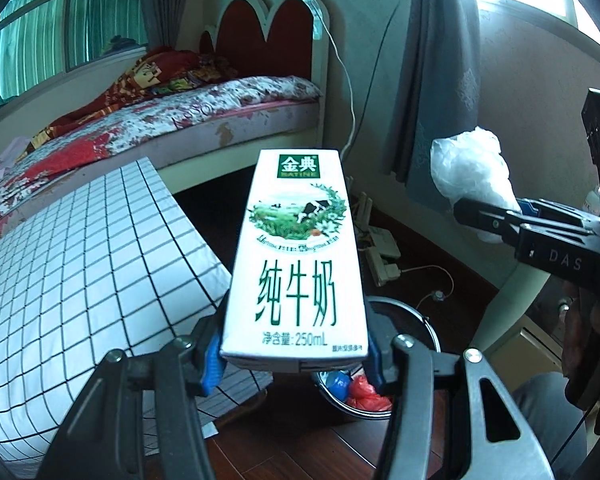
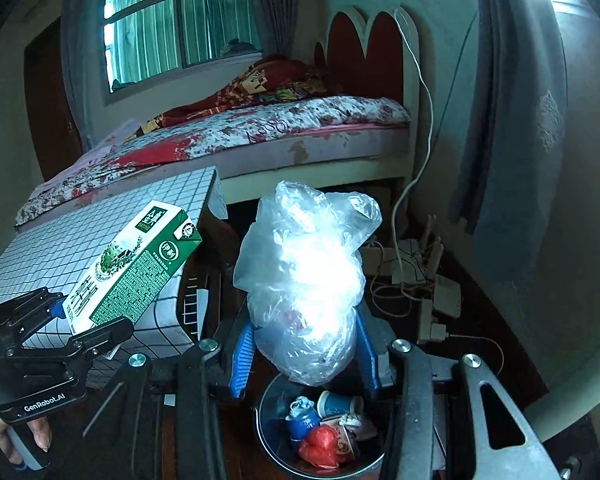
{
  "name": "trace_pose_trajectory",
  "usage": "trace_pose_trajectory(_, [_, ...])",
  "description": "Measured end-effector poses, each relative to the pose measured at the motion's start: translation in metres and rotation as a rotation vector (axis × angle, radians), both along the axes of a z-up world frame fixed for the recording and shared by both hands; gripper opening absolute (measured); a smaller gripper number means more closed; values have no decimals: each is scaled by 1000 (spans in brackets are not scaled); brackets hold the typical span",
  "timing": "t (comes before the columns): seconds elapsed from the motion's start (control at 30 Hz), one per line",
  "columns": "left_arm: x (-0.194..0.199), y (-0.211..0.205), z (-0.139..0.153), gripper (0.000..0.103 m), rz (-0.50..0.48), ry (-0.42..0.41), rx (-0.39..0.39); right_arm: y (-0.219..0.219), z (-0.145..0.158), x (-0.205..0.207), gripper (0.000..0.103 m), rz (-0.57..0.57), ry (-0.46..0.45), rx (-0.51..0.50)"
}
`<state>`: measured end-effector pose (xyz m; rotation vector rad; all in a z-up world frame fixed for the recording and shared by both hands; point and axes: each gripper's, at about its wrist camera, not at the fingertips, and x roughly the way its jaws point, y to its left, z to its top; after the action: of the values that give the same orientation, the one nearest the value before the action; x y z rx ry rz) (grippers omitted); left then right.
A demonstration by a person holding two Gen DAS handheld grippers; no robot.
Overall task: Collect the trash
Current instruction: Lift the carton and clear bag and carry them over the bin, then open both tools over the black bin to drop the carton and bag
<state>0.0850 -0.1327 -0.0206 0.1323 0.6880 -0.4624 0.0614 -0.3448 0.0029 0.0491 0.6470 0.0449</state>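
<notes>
My left gripper (image 1: 296, 354) is shut on a white and green milk carton (image 1: 298, 256), held up in the air; the carton also shows in the right wrist view (image 2: 132, 272). My right gripper (image 2: 304, 354) is shut on a crumpled clear plastic bag (image 2: 306, 288), which also shows in the left wrist view (image 1: 470, 170). The bag hangs just above a round metal trash bin (image 2: 274, 446) on the floor, which holds a crushed blue can (image 2: 302, 420), a paper cup (image 2: 336, 404) and a red wrapper (image 2: 320, 446). The bin rim (image 1: 428, 322) shows behind the carton.
A table with a white grid-pattern cloth (image 1: 80, 260) stands to the left of the bin. A bed (image 2: 260, 132) with a floral cover lies behind. Power strips and cables (image 2: 424, 292) lie on the dark wooden floor at right, by a grey curtain (image 2: 512, 120).
</notes>
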Motion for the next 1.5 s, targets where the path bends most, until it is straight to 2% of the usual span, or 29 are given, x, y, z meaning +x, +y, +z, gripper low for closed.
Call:
trace_pose_trajectory(0.33, [-7, -28, -28, 55, -90, 71, 36, -17, -38, -4, 46, -26, 80, 10])
trace_pose_trajectory(0.7, [-1, -38, -64, 55, -109, 163, 78, -19, -76, 3, 46, -2, 160, 7])
trace_pose_trajectory(1.23, [22, -69, -119, 55, -163, 337, 77, -35, -133, 16, 46, 66, 325, -25])
trace_pose_trajectory(1.5, [39, -83, -135, 55, -178, 360, 84, -38, -158, 33, 46, 105, 388, -40])
